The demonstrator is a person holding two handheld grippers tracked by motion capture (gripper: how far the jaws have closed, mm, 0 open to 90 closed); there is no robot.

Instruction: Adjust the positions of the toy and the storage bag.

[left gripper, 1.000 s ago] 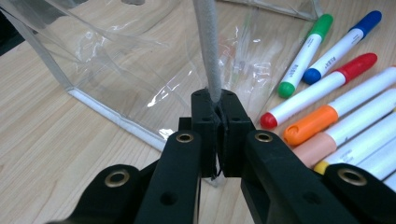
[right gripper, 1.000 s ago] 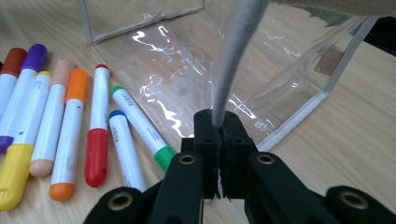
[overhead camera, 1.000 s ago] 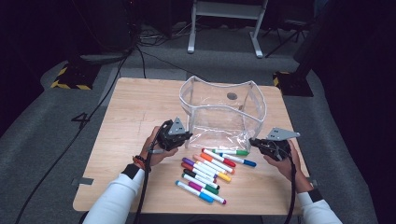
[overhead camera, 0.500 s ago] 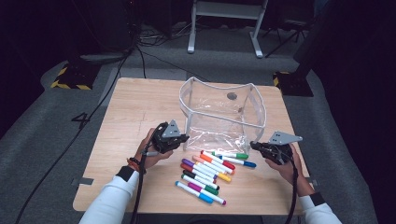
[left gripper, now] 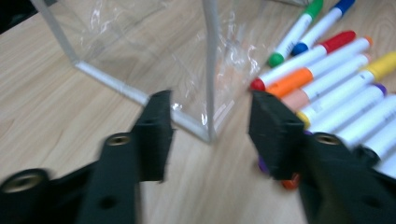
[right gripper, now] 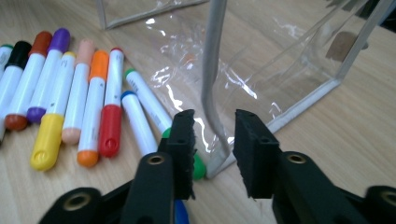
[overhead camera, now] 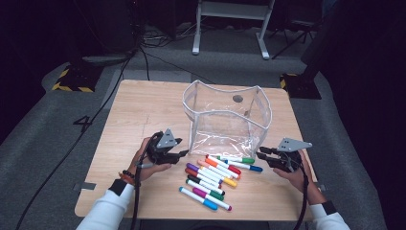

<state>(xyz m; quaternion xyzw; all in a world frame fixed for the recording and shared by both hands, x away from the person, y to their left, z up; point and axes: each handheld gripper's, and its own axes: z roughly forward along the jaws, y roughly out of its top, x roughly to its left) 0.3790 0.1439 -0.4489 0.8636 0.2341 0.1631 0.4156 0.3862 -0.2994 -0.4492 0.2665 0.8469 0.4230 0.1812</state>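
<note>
Both grippers' fingers had just opened, apart and empty. The pouch point(overhead camera: 227, 120) stood just ahead of the left gripper point(overhead camera: 184, 154) and right gripper point(overhead camera: 260, 155); markers point(overhead camera: 213, 179) lay between them. Best take each front corner seam squarely.

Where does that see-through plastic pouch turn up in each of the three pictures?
High view: the clear pouch stands upright at the table's centre, behind the markers.
Left gripper view: its near bottom corner lies just beyond the jaws.
Right gripper view: upper right, its white edge runs down toward the jaws.
Shared landmark: the red-capped marker.
</note>
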